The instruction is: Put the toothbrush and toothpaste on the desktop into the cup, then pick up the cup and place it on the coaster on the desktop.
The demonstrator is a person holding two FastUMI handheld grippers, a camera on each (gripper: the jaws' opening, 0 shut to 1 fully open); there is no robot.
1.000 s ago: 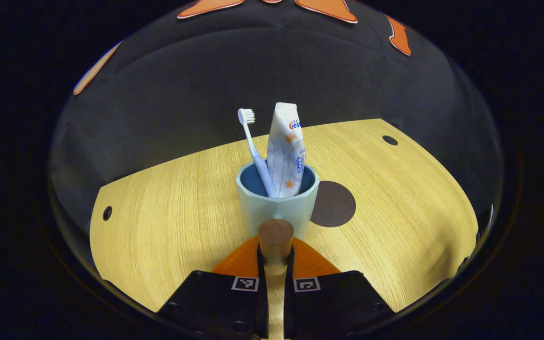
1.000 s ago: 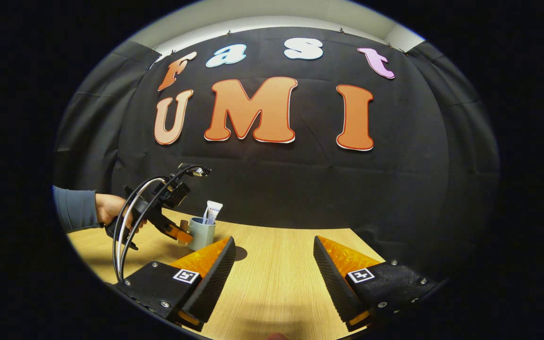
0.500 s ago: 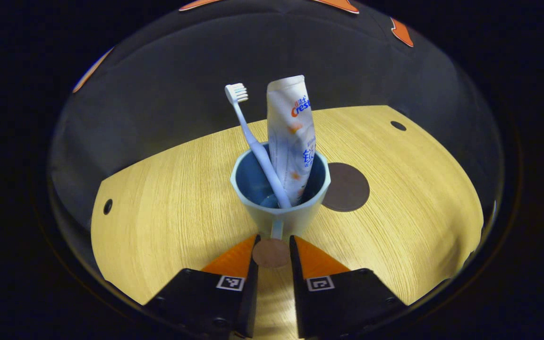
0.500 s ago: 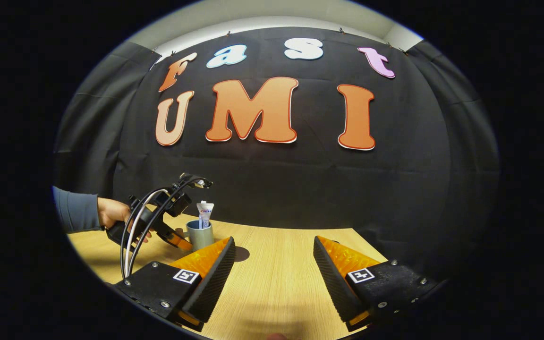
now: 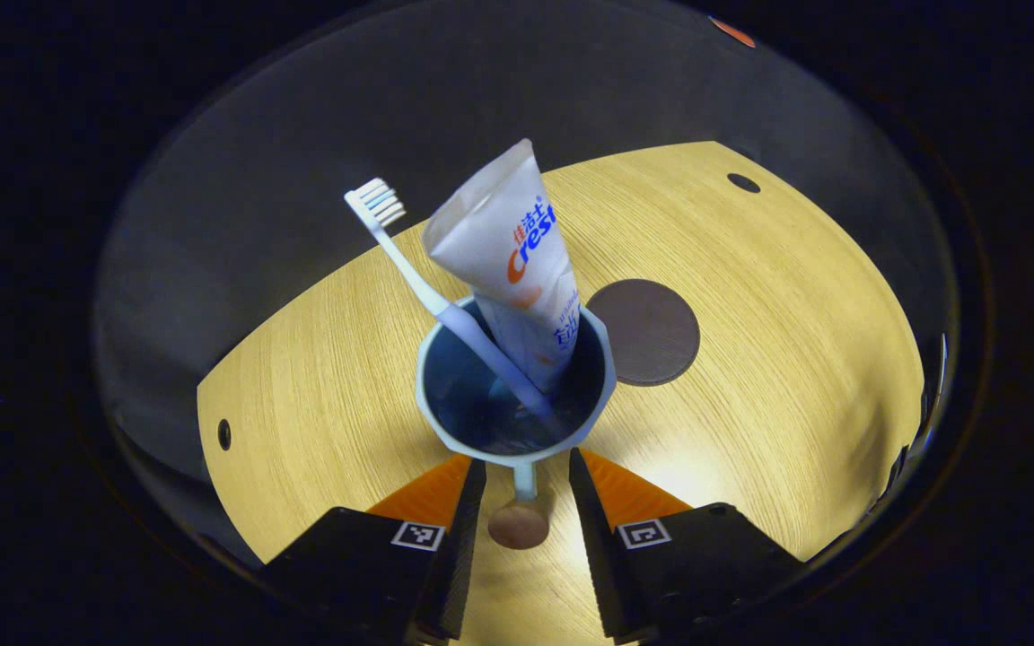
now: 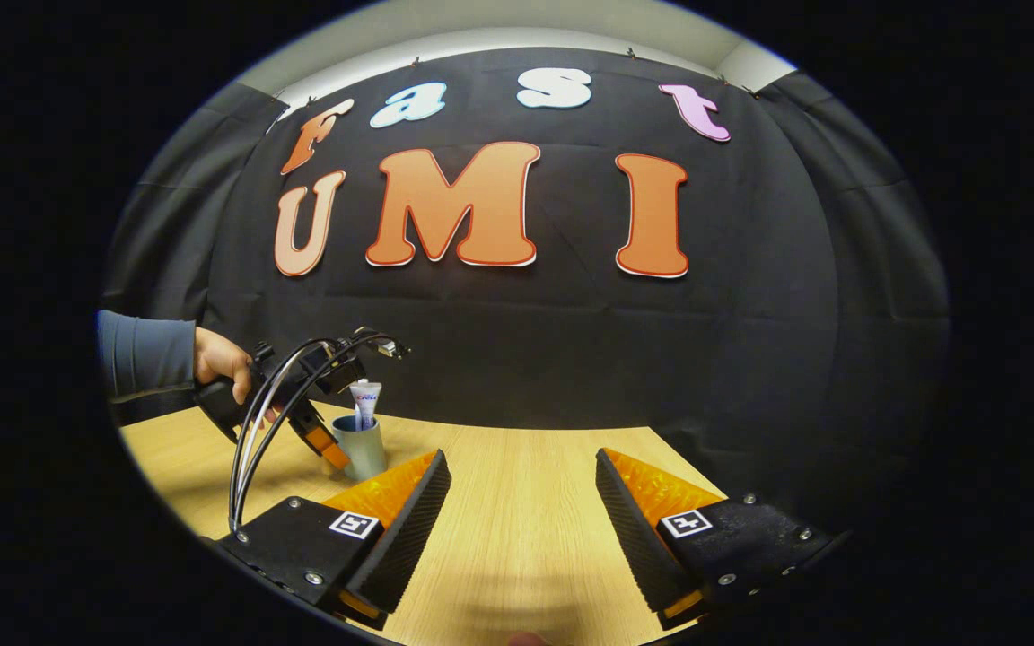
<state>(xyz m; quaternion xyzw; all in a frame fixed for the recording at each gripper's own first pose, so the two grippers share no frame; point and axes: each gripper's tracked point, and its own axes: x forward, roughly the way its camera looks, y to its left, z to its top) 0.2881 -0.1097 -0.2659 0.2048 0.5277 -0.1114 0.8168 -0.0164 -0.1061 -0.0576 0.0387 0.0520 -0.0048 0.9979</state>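
Note:
A pale blue cup (image 5: 481,408) stands on the wooden table, holding a white toothbrush (image 5: 409,269) and a white toothpaste tube (image 5: 517,260) that both lean left. The cup's brown handle knob (image 5: 519,526) sits between the jaws of my left gripper (image 5: 524,459), with a small gap on each side. That gripper is open and looks steeply down into the cup. A dark round coaster (image 5: 644,330) lies just right of the cup. In the right gripper view a hand (image 6: 216,357) holds the left gripper (image 6: 319,440) against the cup (image 6: 360,449). My right gripper (image 6: 521,475) hangs open over the table, holding nothing.
The wooden table (image 5: 750,377) has small round holes near its far right (image 5: 743,182) and left (image 5: 224,434) corners. Black cloth hangs behind the table's far edge. A grey sleeve (image 6: 144,350) reaches in from the left in the right gripper view.
My left gripper rose and tipped down over the cup, and its jaws widened off the handle. The cup stayed in place while the tube leaned left. The right gripper barely shifted.

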